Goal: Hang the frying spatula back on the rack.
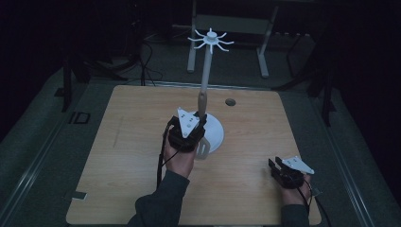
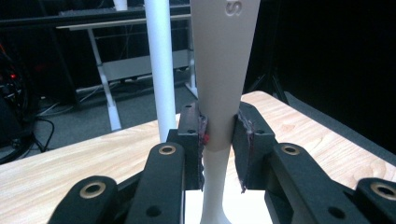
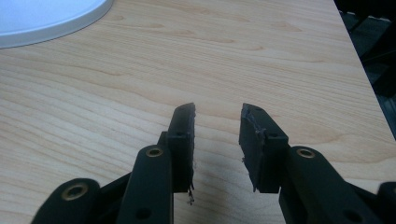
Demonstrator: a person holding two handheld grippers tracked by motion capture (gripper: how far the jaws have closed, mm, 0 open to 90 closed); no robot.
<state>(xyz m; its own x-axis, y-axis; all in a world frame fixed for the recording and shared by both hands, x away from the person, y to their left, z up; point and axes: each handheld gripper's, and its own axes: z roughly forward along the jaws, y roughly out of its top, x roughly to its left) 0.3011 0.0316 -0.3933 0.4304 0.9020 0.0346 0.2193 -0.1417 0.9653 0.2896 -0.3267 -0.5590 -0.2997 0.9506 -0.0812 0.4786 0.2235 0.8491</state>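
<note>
Ample bare table (image 3: 289, 56) around right tool (image 3: 217, 116)

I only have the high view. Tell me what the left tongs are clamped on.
Observer: In the left gripper view the left tongs pinch a white utensil handle, both pads touching it.
Operator: Report where the stand's pole sits.
Observer: The white pole rises just behind the handle, apart from the pads.
Operator: Give me the right tongs.
Observer: The right tongs are open over bare table, holding nothing.
</note>
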